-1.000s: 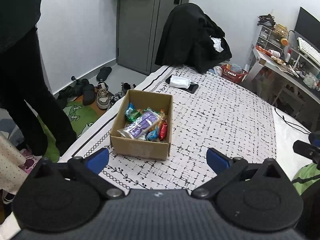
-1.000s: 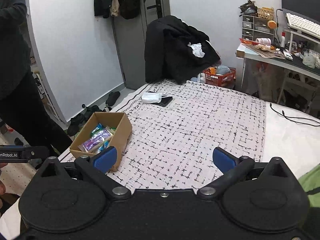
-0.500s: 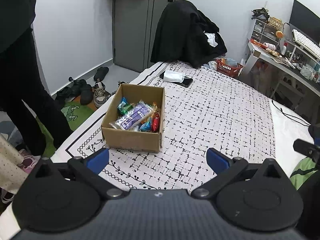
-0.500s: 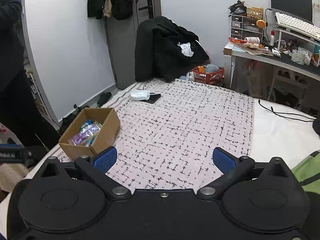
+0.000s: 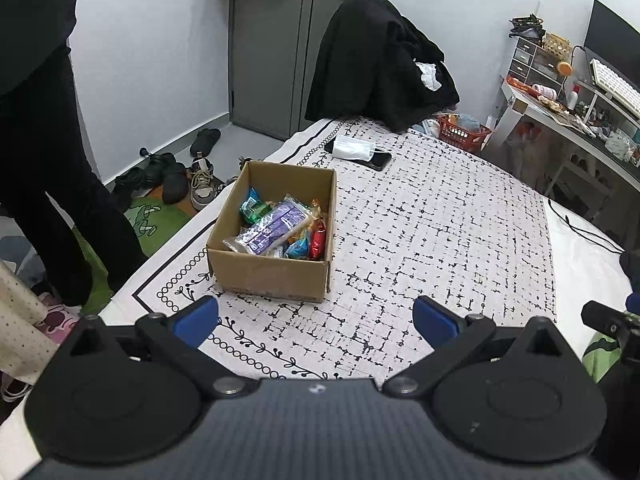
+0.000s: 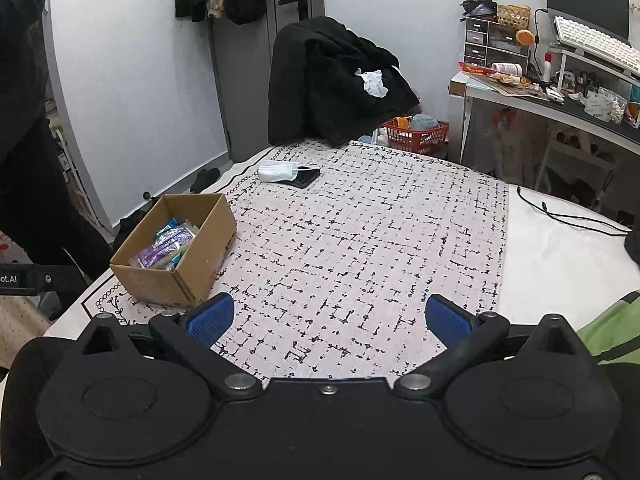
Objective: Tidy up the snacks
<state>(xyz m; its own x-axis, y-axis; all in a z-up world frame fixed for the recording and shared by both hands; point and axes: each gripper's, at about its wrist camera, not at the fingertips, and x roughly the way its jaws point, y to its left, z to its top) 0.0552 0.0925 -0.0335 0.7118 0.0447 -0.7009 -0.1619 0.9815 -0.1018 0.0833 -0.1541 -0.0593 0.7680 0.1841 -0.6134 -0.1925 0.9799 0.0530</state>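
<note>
The open brown cardboard box (image 5: 276,240) of wrapped snacks (image 5: 280,228) sits at eleven o'clock on the patterned cloth (image 5: 432,240) (near its edge); left gripper (image 5: 316,318) and right gripper (image 6: 326,318) hover, jaws released, empty.

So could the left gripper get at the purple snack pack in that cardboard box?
Probably yes: the left gripper is open and empty, the cardboard box has no lid, and the purple snack pack lies on top.
</note>
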